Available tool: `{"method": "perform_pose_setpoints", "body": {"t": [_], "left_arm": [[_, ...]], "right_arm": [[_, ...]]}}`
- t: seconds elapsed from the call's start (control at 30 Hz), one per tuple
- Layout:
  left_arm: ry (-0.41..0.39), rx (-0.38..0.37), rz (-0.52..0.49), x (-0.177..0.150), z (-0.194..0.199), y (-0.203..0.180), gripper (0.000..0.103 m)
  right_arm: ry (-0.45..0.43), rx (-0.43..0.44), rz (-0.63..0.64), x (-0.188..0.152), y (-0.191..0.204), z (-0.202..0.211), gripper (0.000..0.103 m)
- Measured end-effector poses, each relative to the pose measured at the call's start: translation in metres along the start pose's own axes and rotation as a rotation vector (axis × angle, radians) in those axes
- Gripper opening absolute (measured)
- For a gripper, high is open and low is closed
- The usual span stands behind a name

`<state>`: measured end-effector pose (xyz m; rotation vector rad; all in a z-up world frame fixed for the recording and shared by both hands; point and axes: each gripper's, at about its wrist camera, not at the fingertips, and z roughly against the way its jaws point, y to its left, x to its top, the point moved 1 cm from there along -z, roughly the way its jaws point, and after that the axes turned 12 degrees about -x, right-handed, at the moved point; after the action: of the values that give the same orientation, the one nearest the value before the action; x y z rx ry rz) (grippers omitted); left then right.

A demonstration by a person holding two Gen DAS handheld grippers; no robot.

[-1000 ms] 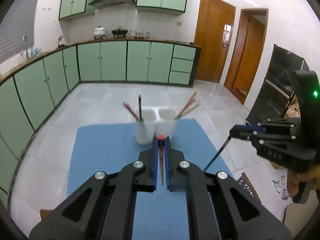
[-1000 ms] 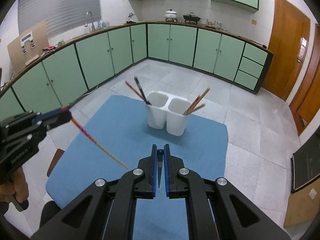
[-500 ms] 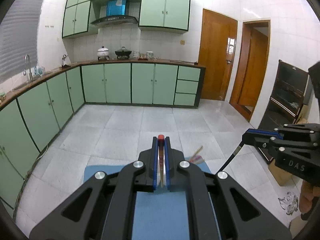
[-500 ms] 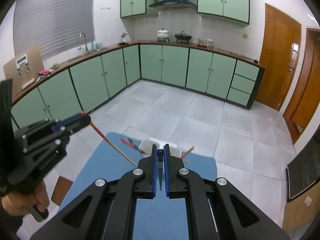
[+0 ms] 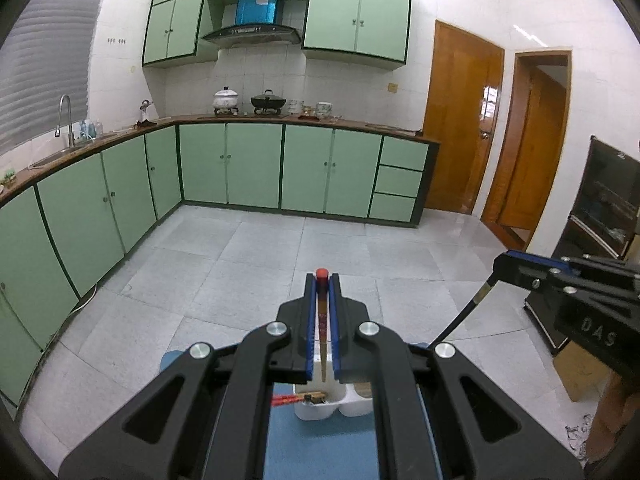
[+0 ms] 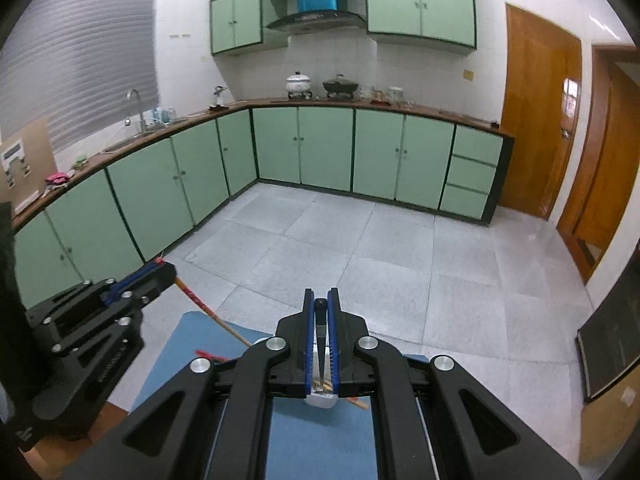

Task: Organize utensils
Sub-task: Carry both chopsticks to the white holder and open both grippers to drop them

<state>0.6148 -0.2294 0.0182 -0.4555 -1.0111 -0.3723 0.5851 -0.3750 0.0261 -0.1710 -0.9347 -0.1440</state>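
My left gripper is shut on a red-tipped wooden chopstick, which runs down between the blue pads. Beneath its fingers sits the white two-cup holder on the blue mat, mostly hidden, with red chopsticks sticking out to the left. My right gripper is shut on a black chopstick above the same holder. In the left wrist view the right gripper hangs at the right, the black chopstick slanting down from it. In the right wrist view the left gripper shows with its chopstick.
Green base cabinets run along the left and back walls beyond a grey tiled floor. Wooden doors stand at the back right, and a black cabinet at the right. A hand grips the right tool.
Both grippers have risen and moved toward the holder, each with its chopstick. The holder has slid from mid-frame to under the fingers, and more of the kitchen wall shows.
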Motion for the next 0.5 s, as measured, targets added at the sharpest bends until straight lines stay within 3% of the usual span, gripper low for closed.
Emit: {"method": "perform_pose_setpoints", "body": {"t": [0.27,0.4,0.5], "left_arm": [[0.084,0.015,0.002,-0.029,-0.058,0.022,0.005],[0.117,0.020,0.004,-0.042,-0.073,0.030,0.006],[0.130,0.018,0.008,-0.044,-0.076,0.034,0.007]], "right_arm": [[0.082,-0.005,-0.036,-0.029,-0.008,-0.074,0.006],[0.112,0.006,-0.051,-0.043,-0.012,-0.092,0.007],[0.109,-0.002,-0.054,-0.048,-0.012,-0.094,0.013]]}}
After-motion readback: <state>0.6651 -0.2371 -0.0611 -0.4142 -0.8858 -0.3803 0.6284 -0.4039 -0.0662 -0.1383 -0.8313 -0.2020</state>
